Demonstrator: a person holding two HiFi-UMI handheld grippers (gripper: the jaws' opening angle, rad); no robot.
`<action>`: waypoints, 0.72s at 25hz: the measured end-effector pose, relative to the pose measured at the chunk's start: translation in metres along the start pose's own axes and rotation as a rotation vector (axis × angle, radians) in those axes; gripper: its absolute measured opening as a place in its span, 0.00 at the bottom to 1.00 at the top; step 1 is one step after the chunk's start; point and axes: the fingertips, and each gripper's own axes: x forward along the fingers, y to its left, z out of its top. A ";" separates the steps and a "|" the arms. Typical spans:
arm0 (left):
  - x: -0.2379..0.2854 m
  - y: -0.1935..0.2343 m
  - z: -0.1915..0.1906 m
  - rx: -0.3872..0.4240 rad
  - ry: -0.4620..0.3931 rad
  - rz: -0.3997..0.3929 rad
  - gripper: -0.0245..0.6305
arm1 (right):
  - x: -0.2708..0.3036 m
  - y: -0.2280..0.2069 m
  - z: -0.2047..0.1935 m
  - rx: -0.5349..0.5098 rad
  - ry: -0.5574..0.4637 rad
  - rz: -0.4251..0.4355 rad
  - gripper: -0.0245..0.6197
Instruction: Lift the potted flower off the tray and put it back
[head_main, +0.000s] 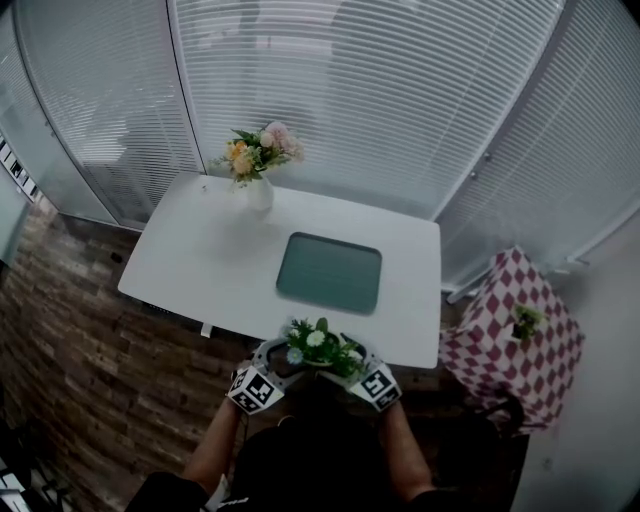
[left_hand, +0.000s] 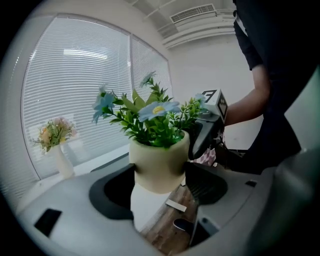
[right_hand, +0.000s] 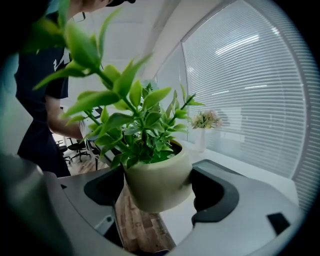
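We look down on a white table (head_main: 220, 260) at the centre of the frame, standing on a wood-plank floor (head_main: 70, 340) that fills the lower left. Across the whole top run white slatted blinds (head_main: 380, 90), glowing bright and bending round the corner. At the table's far edge, upper centre-left, stands a white vase of pastel flowers (head_main: 257, 172). At the right edge we pick up a small table under a red-and-white checked cloth (head_main: 500, 350). In the left gripper view, a ceiling vent (left_hand: 192, 12) sits at the top. In the right gripper view, dark office chairs (right_hand: 79, 147) show at the left.
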 end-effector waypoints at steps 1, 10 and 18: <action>-0.002 -0.002 0.000 0.001 -0.001 -0.002 0.50 | -0.002 0.003 0.002 0.000 -0.001 -0.004 0.68; -0.014 -0.023 -0.001 -0.001 -0.014 -0.023 0.50 | -0.014 0.024 0.000 -0.012 -0.017 -0.026 0.68; -0.024 -0.040 0.001 0.006 -0.014 -0.032 0.50 | -0.024 0.042 -0.002 0.004 -0.028 -0.041 0.68</action>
